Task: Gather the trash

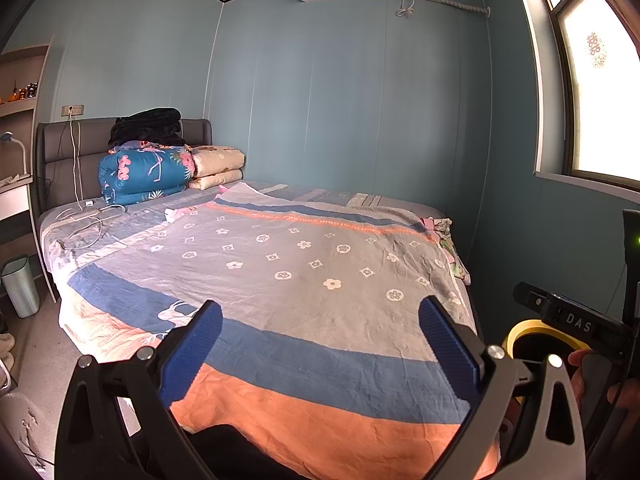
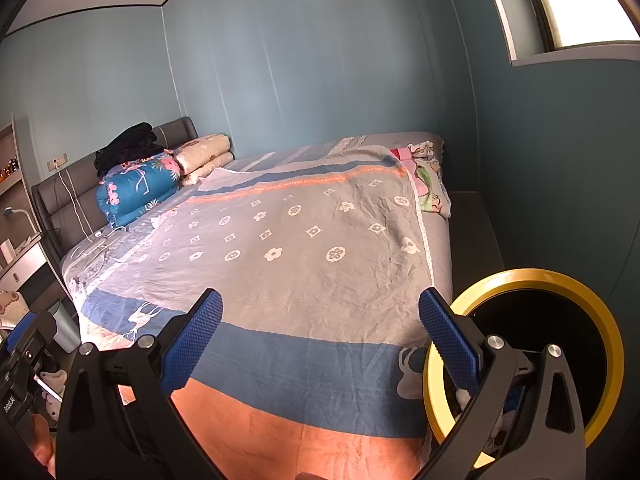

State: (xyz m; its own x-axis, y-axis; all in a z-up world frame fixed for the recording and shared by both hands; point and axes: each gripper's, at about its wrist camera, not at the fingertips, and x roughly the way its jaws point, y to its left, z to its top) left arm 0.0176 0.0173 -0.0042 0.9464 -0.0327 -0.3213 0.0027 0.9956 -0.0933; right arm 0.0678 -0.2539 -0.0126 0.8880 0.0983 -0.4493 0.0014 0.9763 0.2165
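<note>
With both tongs, left (image 1: 320, 344) and right (image 2: 320, 340), apart and empty over the bed (image 1: 304, 280), they may snag the white cable (image 1: 86, 224) far left instead of trash

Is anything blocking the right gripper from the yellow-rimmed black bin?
Nothing visible does. The open right gripper hangs over the bed's foot, and the yellow-rimmed black bin stands just to its right, mouth open.

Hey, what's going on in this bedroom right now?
A person stands at the foot of a bed, holding a hand-held gripper in each hand. The left hand-held gripper and the right hand-held gripper are both open and empty, hovering over the patterned bedspread. A yellow-rimmed bin sits beside the bed's right corner. Nothing has been picked up yet.
</note>
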